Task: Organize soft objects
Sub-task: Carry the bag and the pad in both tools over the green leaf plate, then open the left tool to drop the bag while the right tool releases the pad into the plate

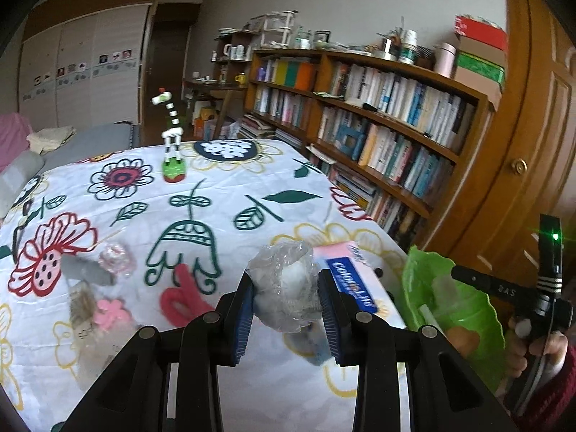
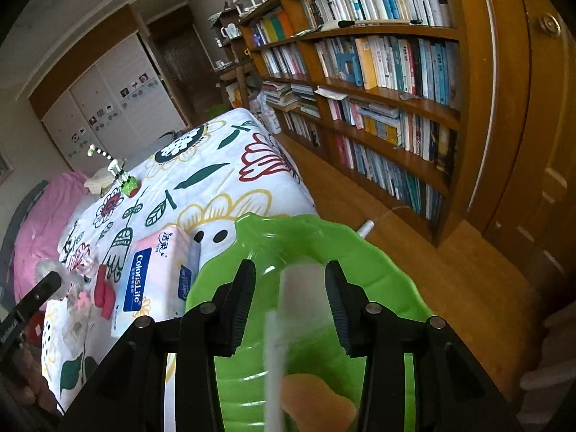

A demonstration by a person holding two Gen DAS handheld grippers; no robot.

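- left gripper (image 1: 286,300) has its blue-padded fingers (image 1: 244,309) squeezed onto a crumpled clear plastic bag with a white soft ball inside (image 1: 284,288); the bundle is lifted above the flower-print white quilt (image 1: 223,216), not resting on it
- right gripper (image 2: 289,302) sits over the bright green leaf-shaped plastic bowl (image 2: 345,248) with its fingers spread apart; a blurry white tube-looking thing (image 2: 298,288) shows between them, but it doesn't look pinched, there's a gap on both sides
- inside the bowl there's also a soft orange piece (image 2: 313,399) near the bottom of the right wrist view; too blurred to say what it is
- from the left wrist view the bowl (image 1: 424,270) is off to the right at the quilt's edge, just beside the pink and white tissue pack with the blue "ColorisLife" label (image 1: 351,280); the bagged ball is near that pack, in front of it in the view
- more soft stuff lying on the quilt to the left: a red fuzzy looped piece (image 1: 180,298), a small pink flower-shaped thing (image 1: 111,311), a grey fuzzy strip (image 1: 86,270) and a pinkish clear-wrapped lump (image 1: 115,257)
- a black-and-white striped toy giraffe on a green base (image 1: 172,136) stands upright at the far end of the quilt; wooden bookshelf full of books (image 1: 378,118) runs along the right wall
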